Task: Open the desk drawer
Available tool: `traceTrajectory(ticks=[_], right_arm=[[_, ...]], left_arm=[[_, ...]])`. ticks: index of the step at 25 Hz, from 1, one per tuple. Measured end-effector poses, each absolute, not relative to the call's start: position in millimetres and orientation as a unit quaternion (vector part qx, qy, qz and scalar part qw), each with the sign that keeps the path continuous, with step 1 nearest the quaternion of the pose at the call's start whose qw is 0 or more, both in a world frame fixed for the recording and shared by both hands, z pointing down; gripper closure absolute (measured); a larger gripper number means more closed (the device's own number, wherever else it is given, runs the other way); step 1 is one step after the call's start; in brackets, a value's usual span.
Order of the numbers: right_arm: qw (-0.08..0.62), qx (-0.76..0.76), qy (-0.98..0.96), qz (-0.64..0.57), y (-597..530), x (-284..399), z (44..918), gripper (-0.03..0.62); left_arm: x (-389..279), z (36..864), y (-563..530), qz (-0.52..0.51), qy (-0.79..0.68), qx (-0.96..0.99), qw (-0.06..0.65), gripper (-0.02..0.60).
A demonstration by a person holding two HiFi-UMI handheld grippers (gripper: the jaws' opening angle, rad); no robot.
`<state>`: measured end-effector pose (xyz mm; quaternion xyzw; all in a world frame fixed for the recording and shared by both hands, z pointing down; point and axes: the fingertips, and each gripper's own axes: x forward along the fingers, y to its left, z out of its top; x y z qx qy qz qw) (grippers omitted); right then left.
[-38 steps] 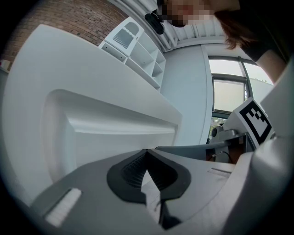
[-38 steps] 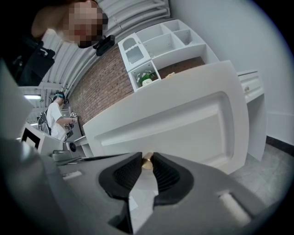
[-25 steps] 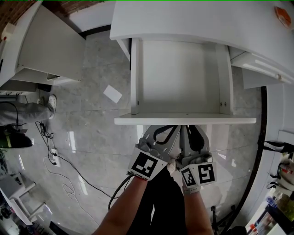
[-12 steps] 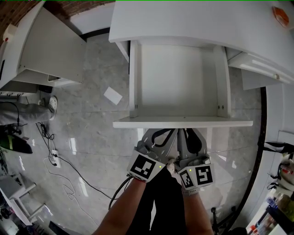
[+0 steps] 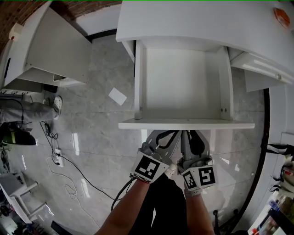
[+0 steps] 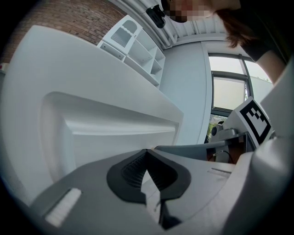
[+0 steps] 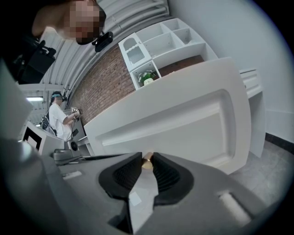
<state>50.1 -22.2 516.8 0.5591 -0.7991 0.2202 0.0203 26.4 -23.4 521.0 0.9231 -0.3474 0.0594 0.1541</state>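
Observation:
The white desk drawer [image 5: 181, 78] stands pulled out from under the desk top [image 5: 193, 23] and holds nothing. Its front panel [image 5: 186, 125] lies just ahead of both grippers. My right gripper [image 5: 188, 134] reaches under that panel. In the right gripper view its jaws [image 7: 147, 158] are shut on a small brass drawer knob [image 7: 147, 162] against the drawer front [image 7: 183, 119]. My left gripper [image 5: 161, 135] sits beside it. Its pads [image 6: 133, 165] meet with nothing between them, close to the drawer front [image 6: 119, 133].
A white open cabinet [image 5: 50, 50] stands at the left. A sheet of paper [image 5: 117, 96] and cables [image 5: 69, 170] lie on the marble floor. A person's leg and shoe [image 5: 32, 110] show at the left edge. An orange object [image 5: 283, 13] rests on the desk top.
The drawer front and both grippers sit slightly lower and further right in the head view. The drawer looks out a touch further. Both grippers keep the same hold.

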Motion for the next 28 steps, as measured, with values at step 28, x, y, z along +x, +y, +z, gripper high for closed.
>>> traceTrajectory(ticks=[28], right_arm=[[-0.024,0.519,-0.828,0.212,2.7,67.6,492.3,0.574]], left_arm=[[6.5,525.5,16.8,0.058,-0.392,0.896,0.200,0.582]])
